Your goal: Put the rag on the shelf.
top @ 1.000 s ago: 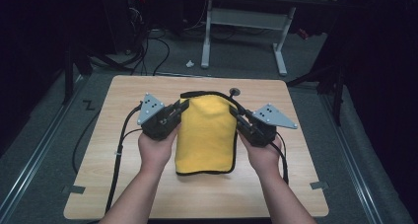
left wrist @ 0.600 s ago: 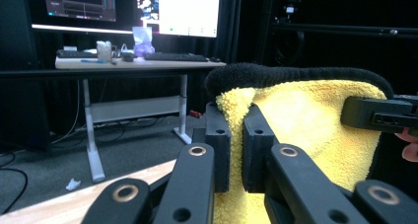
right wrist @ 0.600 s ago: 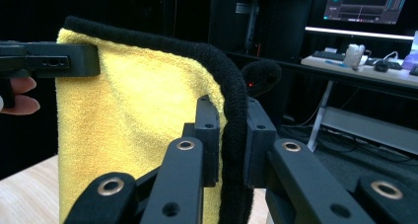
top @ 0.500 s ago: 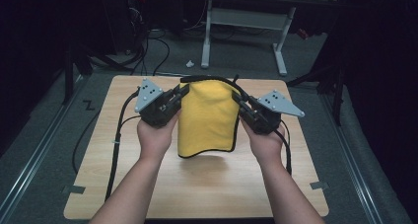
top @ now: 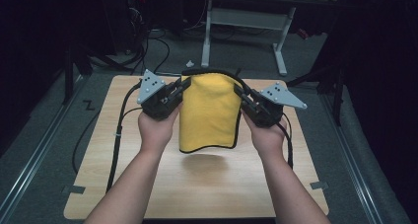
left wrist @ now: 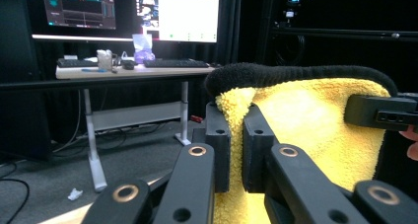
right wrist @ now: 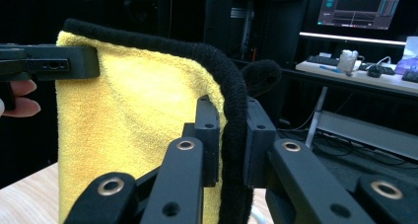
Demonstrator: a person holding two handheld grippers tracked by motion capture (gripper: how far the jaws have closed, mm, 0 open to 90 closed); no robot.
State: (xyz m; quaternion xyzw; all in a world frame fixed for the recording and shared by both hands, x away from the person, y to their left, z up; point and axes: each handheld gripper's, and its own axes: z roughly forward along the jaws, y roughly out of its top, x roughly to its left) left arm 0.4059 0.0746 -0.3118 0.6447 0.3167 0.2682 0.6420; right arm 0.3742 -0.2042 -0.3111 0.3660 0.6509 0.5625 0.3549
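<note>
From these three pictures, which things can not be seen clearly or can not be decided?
- Far side of the yellow cloth: high view, it faces away from the camera.
- Cloth's lower edge: both gripper views, cut off by the bottom edge and jaws.
- Table behind the hanging cloth: high view, the cloth covers it.
- Monitor text: left gripper view, too small.
- Small white scrap on the floor: too small to identify.

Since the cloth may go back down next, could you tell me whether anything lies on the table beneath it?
Nothing visible does. The yellow cloth hangs clear of the wooden table, pinched at its upper corners by the left tool and right tool; below it lie only bare wood and the cloth's shadow.
</note>
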